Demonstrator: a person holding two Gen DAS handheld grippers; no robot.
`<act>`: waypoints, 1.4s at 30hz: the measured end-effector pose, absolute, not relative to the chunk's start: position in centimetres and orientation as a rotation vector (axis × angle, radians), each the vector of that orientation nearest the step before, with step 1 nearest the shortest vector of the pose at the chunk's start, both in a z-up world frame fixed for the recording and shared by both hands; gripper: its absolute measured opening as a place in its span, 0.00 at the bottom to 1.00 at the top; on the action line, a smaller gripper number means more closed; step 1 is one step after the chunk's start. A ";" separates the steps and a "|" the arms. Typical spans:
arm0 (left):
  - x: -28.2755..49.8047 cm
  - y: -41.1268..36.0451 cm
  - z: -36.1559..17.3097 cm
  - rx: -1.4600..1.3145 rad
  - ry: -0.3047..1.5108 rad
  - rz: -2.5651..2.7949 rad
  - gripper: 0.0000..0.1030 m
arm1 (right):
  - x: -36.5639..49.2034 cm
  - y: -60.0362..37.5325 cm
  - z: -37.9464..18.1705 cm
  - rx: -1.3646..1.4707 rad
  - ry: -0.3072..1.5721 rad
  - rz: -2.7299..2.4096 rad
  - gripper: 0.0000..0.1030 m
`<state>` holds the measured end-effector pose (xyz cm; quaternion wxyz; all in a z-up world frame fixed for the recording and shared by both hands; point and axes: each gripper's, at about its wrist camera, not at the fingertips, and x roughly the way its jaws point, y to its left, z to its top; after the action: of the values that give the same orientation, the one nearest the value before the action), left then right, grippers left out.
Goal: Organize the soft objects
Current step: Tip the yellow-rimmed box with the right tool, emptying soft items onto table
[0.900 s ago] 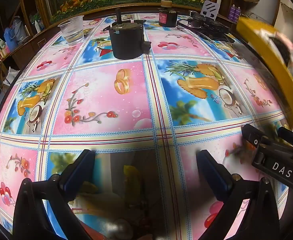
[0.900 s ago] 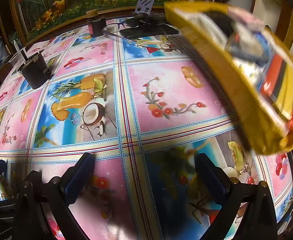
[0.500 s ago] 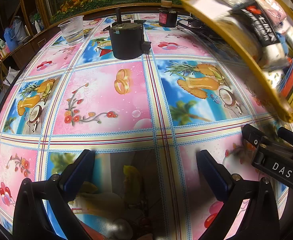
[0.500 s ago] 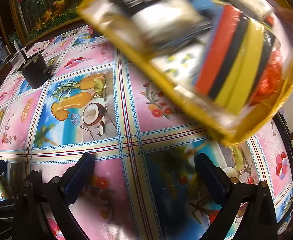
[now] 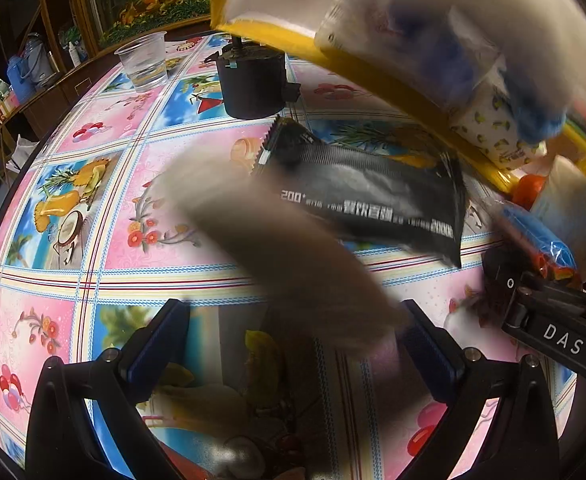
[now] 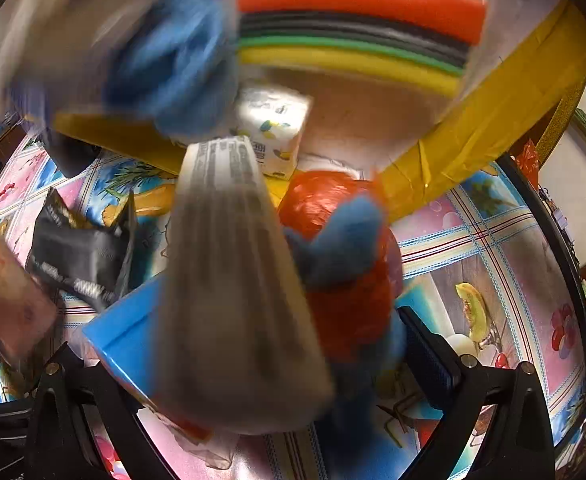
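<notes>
A yellow box hangs tipped over the table, and soft packs are tumbling out of it. A black pouch with white print lies on the cloth. A blurred grey-brown pack falls across the left wrist view, just above my open left gripper. In the right wrist view a blurred grey pack, a blue pack, an orange bag and blue fluff drop in front of my open right gripper. A stack of coloured foam sheets and a white tissue pack sit in the yellow box.
A black cylindrical device and a clear plastic cup stand at the far side of the table with its flowered cloth. A dark wood rim and a planter lie behind them. The right gripper's body shows at the right.
The yellow box swung in from the right, came over the table and tipped. Its packs have spilled out and are falling onto the cloth. Both grippers have stayed put and open.
</notes>
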<state>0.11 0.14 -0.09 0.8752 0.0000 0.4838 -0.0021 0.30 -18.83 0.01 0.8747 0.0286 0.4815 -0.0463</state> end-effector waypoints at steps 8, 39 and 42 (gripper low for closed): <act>0.2 0.0 0.0 0.001 1.010 -0.004 1.00 | 0.6 -18.8 0.3 0.059 1.006 -0.096 0.99; 0.2 0.0 0.0 0.000 1.010 -0.004 1.00 | 0.3 -19.1 0.4 0.059 1.005 -0.096 0.99; 0.2 -0.1 0.0 0.001 1.010 -0.004 1.00 | 0.3 -19.1 0.4 0.060 1.006 -0.097 0.99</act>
<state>0.17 -0.05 -0.04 0.8752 0.0003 0.4838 -0.0018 0.28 -19.10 0.41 0.8747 0.0285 0.4816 -0.0463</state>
